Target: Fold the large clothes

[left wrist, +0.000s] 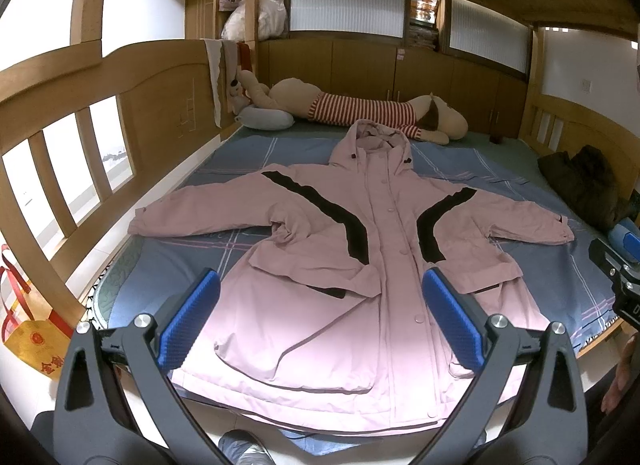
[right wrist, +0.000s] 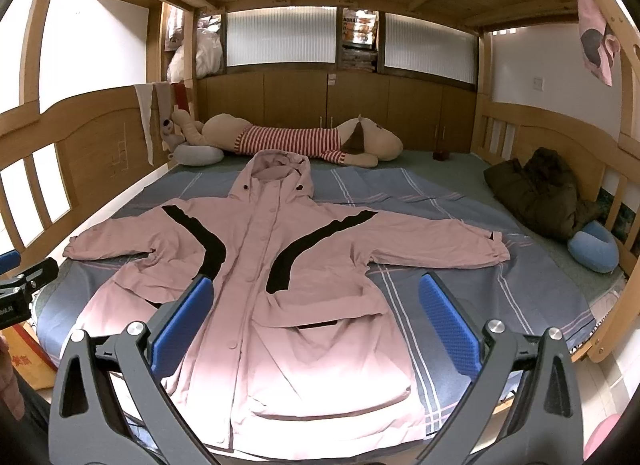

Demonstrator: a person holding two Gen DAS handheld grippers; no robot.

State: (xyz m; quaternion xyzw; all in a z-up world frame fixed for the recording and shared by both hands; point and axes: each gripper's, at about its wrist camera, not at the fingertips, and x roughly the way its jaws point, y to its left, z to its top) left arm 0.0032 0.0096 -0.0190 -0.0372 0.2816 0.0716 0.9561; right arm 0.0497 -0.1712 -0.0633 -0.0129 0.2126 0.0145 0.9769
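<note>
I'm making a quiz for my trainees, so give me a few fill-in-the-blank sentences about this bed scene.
1. The pink coat lies spread flat with both sleeves ____.
2. Both tongs, left and right, are ____.
3. The plush toy wears a ____ shirt.
4. The dark green jacket lies ____ beside the bed rail.

Missing words: outstretched; open; striped; crumpled

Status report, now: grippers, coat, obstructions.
Left gripper open, right gripper open, both empty. Pink coat flat on bed, sleeves spread, unfolded. Dark jacket at bed's edge, apart from coat.
</note>
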